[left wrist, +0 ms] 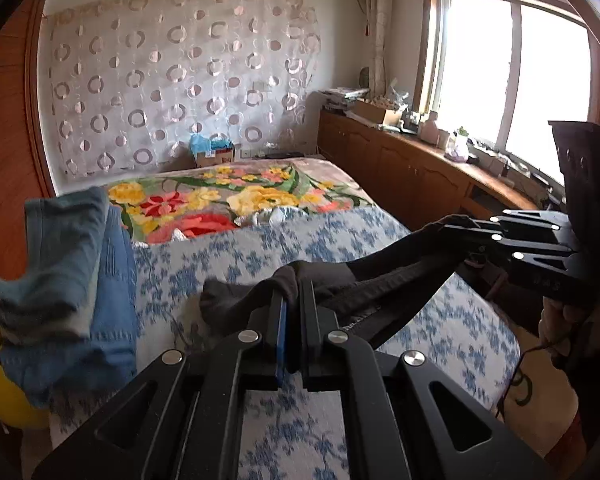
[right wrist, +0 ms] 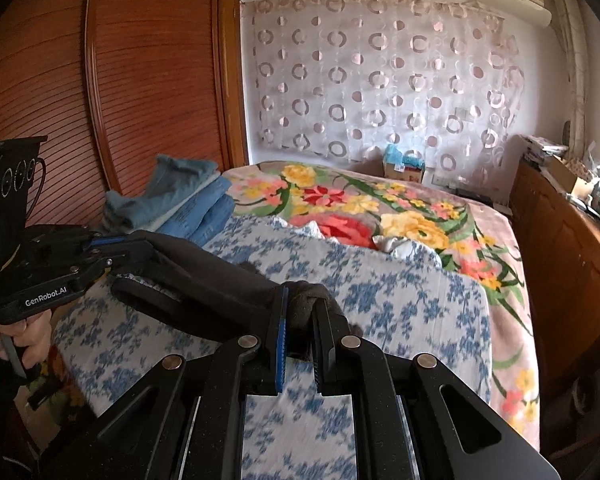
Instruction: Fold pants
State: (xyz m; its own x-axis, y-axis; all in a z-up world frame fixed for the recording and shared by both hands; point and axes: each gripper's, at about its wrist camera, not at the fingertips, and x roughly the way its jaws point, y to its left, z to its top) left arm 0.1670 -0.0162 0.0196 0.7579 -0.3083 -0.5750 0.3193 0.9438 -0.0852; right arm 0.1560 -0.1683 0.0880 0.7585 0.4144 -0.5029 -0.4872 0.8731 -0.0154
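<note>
— Pants (left wrist: 383, 280), dark ones, were strung between the two tools over the bed (left wrist: 439, 320), weren't they?

— They were. The left gripper (left wrist: 292, 296) had its jaws pressed together on a bunched end of the cloth, and the right gripper (right wrist: 300, 304) was pinching the other end the same way. The fabric ran slack from one to the other, hanging just above the blue-and-white floral sheet (right wrist: 399, 304).

— Could you see who held them?

— Only a hand (right wrist: 24, 340) on the left tool's handle (and dark sleeves, little more).

— And the rest of the bed?

— Farther up lay a blanket (right wrist: 379, 208) with big yellow and red flowers. At the bed's edge, by the reddish slatted wardrobe door (right wrist: 148, 72), sat a stack of folded blue clothes (right wrist: 188, 204).

— Anything behind?

— A sheer curtain (left wrist: 180, 76) with ring patterns hung on the far wall, with a small cardboard box (left wrist: 216, 154) at its foot. A wooden cabinet (left wrist: 399, 168) ran under the bright window (left wrist: 511, 76), its top cluttered with small things I could not make out.
</note>
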